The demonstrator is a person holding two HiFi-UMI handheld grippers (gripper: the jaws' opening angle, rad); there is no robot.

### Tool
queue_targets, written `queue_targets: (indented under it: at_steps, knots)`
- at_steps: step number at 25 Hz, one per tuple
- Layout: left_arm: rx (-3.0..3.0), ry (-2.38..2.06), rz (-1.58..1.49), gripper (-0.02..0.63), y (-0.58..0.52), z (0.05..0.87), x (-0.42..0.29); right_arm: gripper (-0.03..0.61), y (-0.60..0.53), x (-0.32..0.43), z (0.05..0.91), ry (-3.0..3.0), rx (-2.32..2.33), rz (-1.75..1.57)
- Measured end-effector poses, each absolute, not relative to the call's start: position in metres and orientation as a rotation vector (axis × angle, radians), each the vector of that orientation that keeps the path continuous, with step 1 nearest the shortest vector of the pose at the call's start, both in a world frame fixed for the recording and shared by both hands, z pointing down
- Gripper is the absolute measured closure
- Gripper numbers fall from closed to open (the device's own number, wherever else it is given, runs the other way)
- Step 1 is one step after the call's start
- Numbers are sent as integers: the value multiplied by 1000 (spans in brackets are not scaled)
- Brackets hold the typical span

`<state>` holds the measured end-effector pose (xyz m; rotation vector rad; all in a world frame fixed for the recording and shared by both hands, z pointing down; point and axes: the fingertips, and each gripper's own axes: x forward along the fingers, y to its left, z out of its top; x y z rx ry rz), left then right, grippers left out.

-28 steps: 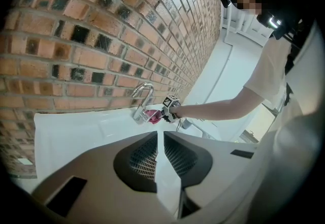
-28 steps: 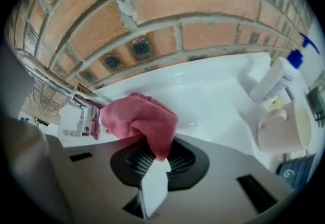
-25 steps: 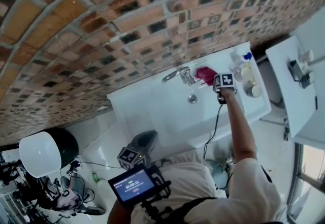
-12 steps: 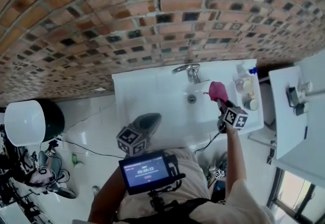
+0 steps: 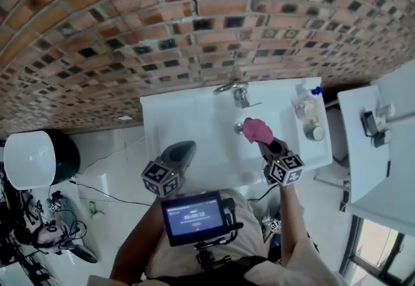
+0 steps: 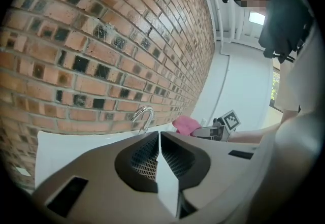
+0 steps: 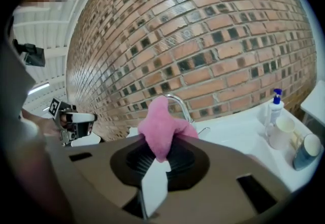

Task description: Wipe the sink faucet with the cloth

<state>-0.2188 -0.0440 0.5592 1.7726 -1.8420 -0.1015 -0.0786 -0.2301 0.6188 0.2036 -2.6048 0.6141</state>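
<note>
A chrome faucet stands at the back of the white sink, against the brick wall. My right gripper is shut on a pink cloth, held over the basin a little in front of the faucet. In the right gripper view the cloth bunches between the jaws, with the faucet spout just behind it. My left gripper hangs shut and empty over the sink's front left edge. In the left gripper view the faucet and the cloth show beyond its jaws.
Bottles and cups crowd the sink's right end, including a blue-capped pump bottle. A white shelf stands to the right. A white round bin and cables lie on the floor at the left.
My right gripper has drawn the pink cloth back from beside the faucet to over the basin, toward the sink's front. The head view has swung square to the sink.
</note>
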Motion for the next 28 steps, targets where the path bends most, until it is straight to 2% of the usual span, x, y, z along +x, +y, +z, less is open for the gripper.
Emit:
queue_targets:
  at_steps: [12, 18, 28]
  knots:
    - [1760, -1849, -65, 614, -44, 562, -220, 515, -225, -54, 639, -2559, 264, 677]
    - [1753, -1842, -61, 614, -45, 564, -225, 515, -264, -50, 632, -2563, 340, 646]
    - [1707, -1816, -43, 614, -36, 576, -240, 515, -377, -115, 662, -2399, 374, 461]
